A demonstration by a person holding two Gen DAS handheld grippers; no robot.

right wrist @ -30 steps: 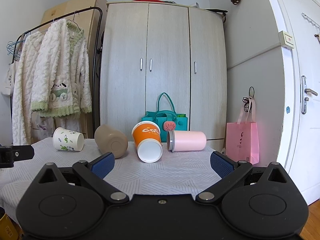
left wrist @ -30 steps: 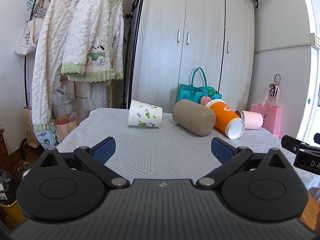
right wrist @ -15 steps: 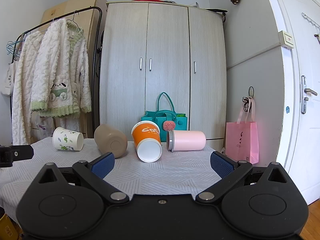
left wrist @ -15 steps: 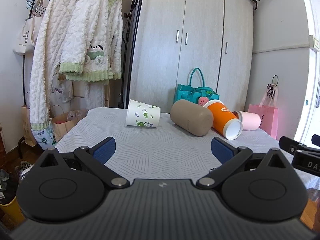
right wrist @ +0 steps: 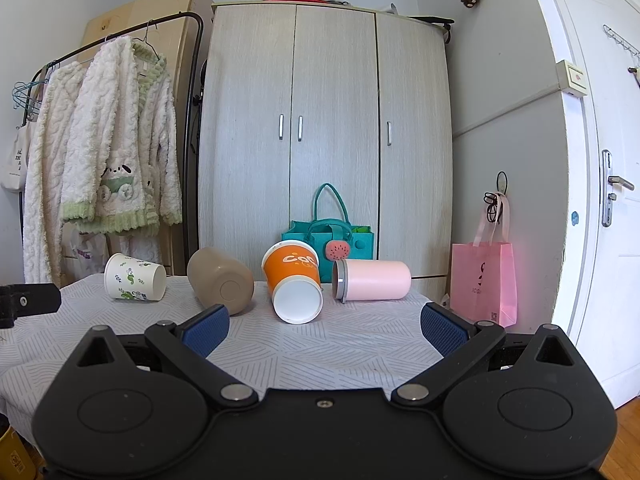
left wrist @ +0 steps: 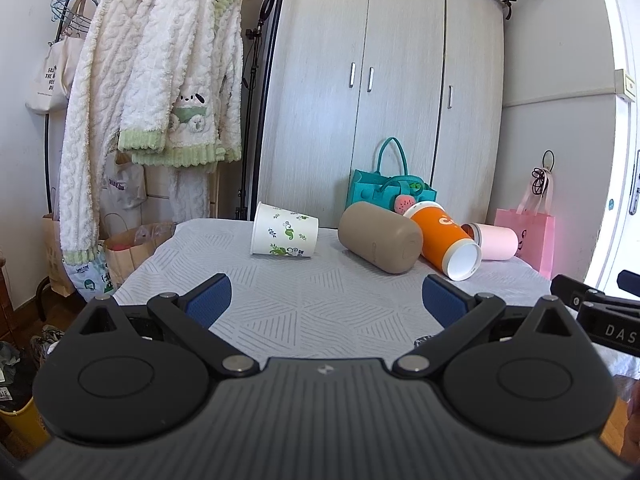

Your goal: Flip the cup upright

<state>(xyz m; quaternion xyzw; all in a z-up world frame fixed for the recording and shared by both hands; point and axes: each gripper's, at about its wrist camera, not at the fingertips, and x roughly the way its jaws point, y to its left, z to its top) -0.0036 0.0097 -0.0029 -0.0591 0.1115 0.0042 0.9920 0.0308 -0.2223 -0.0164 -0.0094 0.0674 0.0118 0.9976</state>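
Observation:
Several cups lie on their sides at the far end of a table with a grey patterned cloth [left wrist: 304, 304]: a white paper cup with green leaves [left wrist: 285, 230] [right wrist: 135, 277], a tan cup [left wrist: 380, 237] [right wrist: 221, 281], an orange cup [left wrist: 445, 234] [right wrist: 294, 281] and a pink cup [left wrist: 494, 241] [right wrist: 373, 281]. My left gripper [left wrist: 326, 298] is open and empty, short of the cups. My right gripper [right wrist: 325, 324] is open and empty, facing the orange cup.
A teal bag [right wrist: 329, 236] stands behind the cups against a wardrobe [right wrist: 326, 140]. A pink bag [right wrist: 482, 282] stands by the door at the right. A clothes rack with white robes [left wrist: 160, 92] stands left of the table.
The left gripper has dropped slightly and shifted, so the cups sit a little higher in its view. The right gripper has barely moved. Both stay open.

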